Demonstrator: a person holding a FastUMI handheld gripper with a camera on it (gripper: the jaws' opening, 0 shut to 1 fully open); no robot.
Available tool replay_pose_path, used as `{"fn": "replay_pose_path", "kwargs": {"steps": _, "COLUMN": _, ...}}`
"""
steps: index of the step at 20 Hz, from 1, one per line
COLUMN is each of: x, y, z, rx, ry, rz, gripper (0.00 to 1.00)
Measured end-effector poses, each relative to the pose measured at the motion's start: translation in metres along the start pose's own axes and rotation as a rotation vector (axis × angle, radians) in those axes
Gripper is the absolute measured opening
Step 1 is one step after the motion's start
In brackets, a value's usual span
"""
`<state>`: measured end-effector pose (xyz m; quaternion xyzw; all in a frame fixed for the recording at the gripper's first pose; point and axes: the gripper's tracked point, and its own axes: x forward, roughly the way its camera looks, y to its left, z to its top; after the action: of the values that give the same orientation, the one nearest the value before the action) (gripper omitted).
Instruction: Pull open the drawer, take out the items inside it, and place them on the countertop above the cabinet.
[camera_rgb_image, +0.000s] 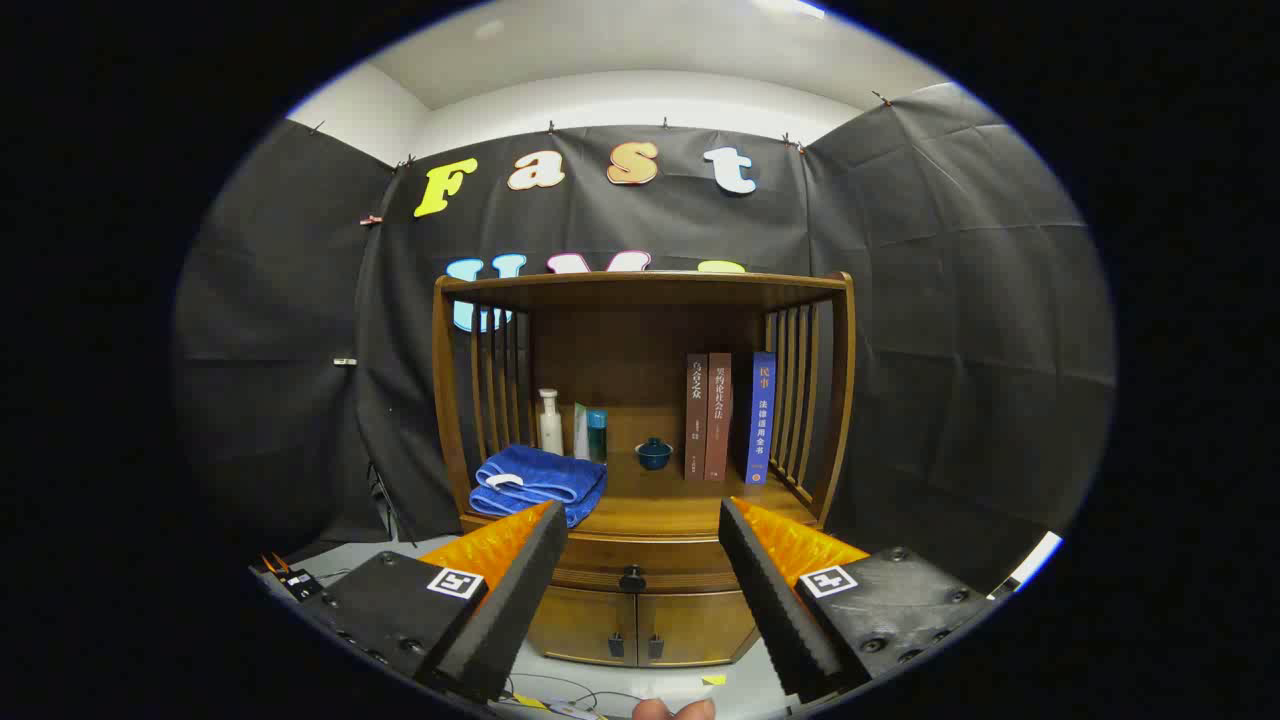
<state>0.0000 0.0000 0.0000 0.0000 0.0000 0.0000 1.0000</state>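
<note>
Ahead of the gripper (642, 530), the wooden cabinet (640, 600) stood against the booth's black cloth wall, and I had the fingers spread wide with nothing between them but open air. The drawer (640, 560) was shut, a wide band running side to side just under the countertop (670, 505), with its small dark knob (632, 578) showing in the gap between the two fingers, a little below the level of their tips and well beyond them. That was the relation I judged the next move to turn on: the knob lay straight ahead and almost centred, so I would need to carry the gripper forward and slightly down, close on the knob, and then pull straight back along the line of approach. The items inside the drawer I could not see at all. On the countertop a folded blue towel (540, 485) lay toward the left front, its edge close behind the left fingertip in my view, with a white bottle (550, 422) and a teal container (597, 433) behind it, a small dark lidded cup (654, 453) near the middle, and three upright books (728, 415) at the right. Below the drawer, two cabinet doors (640, 628) were closed. Nothing stood between the fingers and the knob, though the bare part of the countertop was mostly the front middle and right.
</note>
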Motion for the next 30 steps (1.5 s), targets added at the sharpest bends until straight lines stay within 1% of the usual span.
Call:
{"fn": "replay_pose_path", "kwargs": {"steps": 18, "x": 0.003, "y": -0.003, "z": -0.002, "rx": -0.003, "ry": 0.003, "rz": -0.011, "gripper": 0.99}}
{"fn": "replay_pose_path", "kwargs": {"steps": 22, "x": 0.014, "y": -0.008, "z": -0.009, "rx": -0.004, "ry": -0.024, "rz": -0.026, "gripper": 0.99}}
{"fn": "replay_pose_path", "kwargs": {"steps": 25, "x": 0.031, "y": -0.011, "z": -0.035, "rx": 0.028, "ry": -0.039, "rz": -0.029, "gripper": 0.99}}
{"fn": "replay_pose_path", "kwargs": {"steps": 30, "x": 0.078, "y": -0.013, "z": -0.114, "rx": 0.055, "ry": 0.043, "rz": -0.029, "gripper": 1.00}}
